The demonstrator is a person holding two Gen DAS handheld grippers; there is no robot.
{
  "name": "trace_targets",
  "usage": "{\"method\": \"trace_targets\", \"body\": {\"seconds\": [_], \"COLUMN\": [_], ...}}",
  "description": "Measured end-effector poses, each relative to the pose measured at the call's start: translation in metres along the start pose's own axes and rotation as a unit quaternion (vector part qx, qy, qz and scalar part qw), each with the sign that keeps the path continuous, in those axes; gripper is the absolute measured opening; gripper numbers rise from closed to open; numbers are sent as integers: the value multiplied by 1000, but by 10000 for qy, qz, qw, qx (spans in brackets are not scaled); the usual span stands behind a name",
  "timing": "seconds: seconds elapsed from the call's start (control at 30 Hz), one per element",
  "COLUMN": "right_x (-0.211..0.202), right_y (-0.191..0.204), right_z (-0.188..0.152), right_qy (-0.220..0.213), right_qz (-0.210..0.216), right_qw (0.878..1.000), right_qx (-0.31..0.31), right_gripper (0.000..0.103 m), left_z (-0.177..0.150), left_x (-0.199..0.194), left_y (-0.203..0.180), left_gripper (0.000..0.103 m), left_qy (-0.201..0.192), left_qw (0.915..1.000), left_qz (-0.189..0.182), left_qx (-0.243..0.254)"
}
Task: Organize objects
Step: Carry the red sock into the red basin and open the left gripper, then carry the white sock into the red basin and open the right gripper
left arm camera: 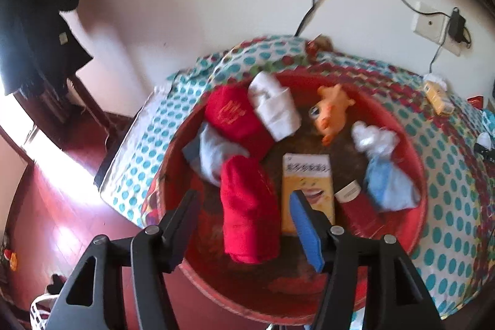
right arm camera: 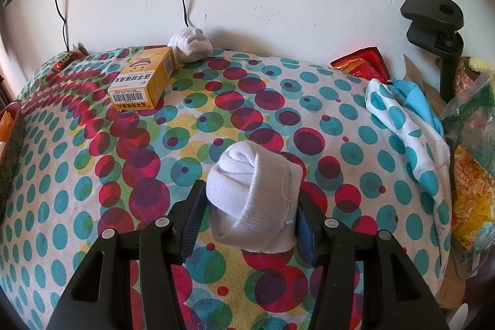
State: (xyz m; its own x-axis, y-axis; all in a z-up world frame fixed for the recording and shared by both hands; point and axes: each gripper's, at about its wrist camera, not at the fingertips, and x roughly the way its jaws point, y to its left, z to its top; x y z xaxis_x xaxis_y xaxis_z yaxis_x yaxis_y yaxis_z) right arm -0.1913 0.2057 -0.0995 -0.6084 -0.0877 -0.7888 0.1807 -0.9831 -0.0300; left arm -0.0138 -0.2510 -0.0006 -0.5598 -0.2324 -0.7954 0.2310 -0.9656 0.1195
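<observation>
Socks and small items sit sorted in a round red tub (left arm camera: 414, 163) on a table with a dotted cloth (right arm camera: 340, 126). Inside the tub: a rolled red sock (left arm camera: 250, 212) nearest the camera, a second red sock (left arm camera: 230, 113) behind it, a grey sock (left arm camera: 213, 156) between them at the left, a white sock roll (left arm camera: 275, 107), an orange toy figure (left arm camera: 332, 110), a yellow box (left arm camera: 307, 184), a pale blue bundle (left arm camera: 386, 178) and a small red-and-white tube (left arm camera: 355, 200). Left claw (left arm camera: 247, 225) hangs over the tub with jaws wide apart; the near red sock lies between them, and neither pad touches it. Right claw (right arm camera: 247, 218) is closed on a rolled white sock (right arm camera: 253, 200), both pads pressing its sides, above the cloth. Farther back on the table lie another yellow box (right arm camera: 142, 79) and a white sock ball (right arm camera: 190, 45) against the wall; a dotted blue-and-white cloth (right arm camera: 408, 132) lies crumpled at the right edge.
</observation>
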Motion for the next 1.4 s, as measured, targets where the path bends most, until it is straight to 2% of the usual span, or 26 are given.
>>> {"method": "trace_targets", "body": {"seconds": [0.23, 0.33, 0.53, 0.7, 0.83, 0.97, 1.17, 1.4], "right_x": [-2, -2, -7, -7, -21, -40, -61, -86], "right_y": [3, 1, 9, 14, 26, 56, 128, 213], "right_z": [0, 0, -2, 2, 0, 1, 10, 10], "right_qy": [-45, -49, -95, 65, 83, -14, -145, -255], "right_qz": [-63, -109, -467, -604, -393, -41, 411, 972], "right_qw": [9999, 9998, 9982, 9980, 9992, 10000, 9982, 9899], "right_qx": [-152, -188, -376, -172, -40, -40, -413, -1003], "right_gripper": [43, 42, 42, 41, 41, 41, 41, 41], "left_z": [10, 11, 11, 9, 8, 5, 6, 9], "left_x": [7, 14, 20, 16, 15, 17, 14, 1], "left_y": [-34, -38, -34, -22, -14, -14, -10, -2], "left_gripper": [62, 62, 62, 62, 62, 62, 62, 62], "left_qy": [-287, -283, -320, -449, -490, -482, -420, -389], "left_qw": [9992, 9994, 9995, 9989, 9986, 9986, 9988, 9987], "left_qz": [84, 37, -12, 98, 78, 163, -69, -252], "left_qx": [264, 206, -13, -92, -199, -149, -260, -193]}}
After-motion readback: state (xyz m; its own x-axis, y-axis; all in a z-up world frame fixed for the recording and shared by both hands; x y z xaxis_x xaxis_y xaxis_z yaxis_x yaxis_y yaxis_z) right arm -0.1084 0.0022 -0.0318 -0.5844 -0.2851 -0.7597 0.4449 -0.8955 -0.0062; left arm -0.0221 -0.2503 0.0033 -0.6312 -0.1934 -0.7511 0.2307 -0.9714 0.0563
